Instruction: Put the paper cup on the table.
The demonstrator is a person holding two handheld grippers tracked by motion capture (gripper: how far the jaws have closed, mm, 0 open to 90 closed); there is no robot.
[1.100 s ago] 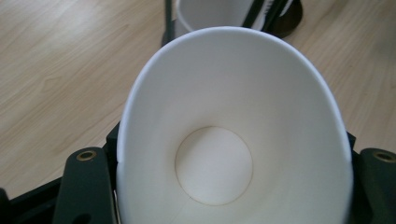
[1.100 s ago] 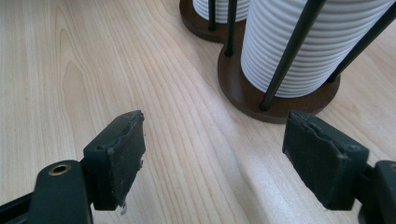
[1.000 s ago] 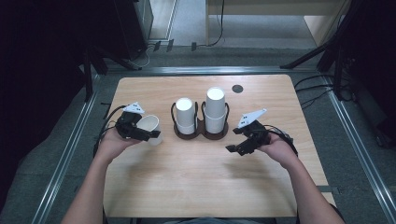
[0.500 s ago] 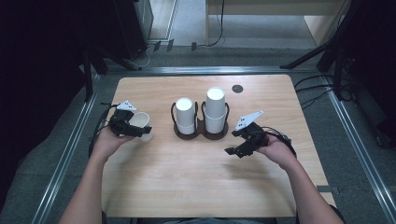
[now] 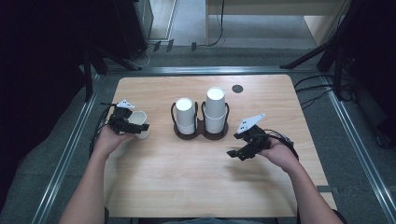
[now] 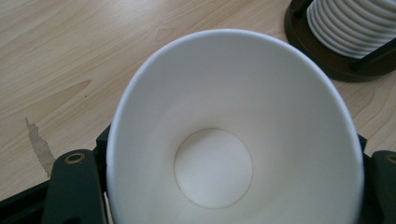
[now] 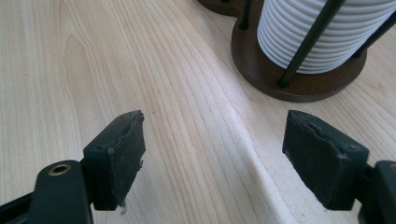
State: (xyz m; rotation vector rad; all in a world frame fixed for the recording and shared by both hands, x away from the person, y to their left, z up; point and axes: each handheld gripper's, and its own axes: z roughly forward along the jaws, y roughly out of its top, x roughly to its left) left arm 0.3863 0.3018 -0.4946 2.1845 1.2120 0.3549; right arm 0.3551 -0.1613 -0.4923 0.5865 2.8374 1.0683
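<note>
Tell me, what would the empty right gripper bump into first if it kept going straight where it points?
Probably the bare table first, since the right gripper tilts down; the cup holder's brown base lies just right of that line.

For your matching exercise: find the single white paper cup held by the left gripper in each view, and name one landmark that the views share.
High view: the single white paper cup sits at the table's left, in the left gripper.
Left gripper view: the cup is in the centre, mouth toward the camera.
Right gripper view: I can't find the cup.
Shared landmark: the dark brown cup holder with its stacked white cups.
</note>
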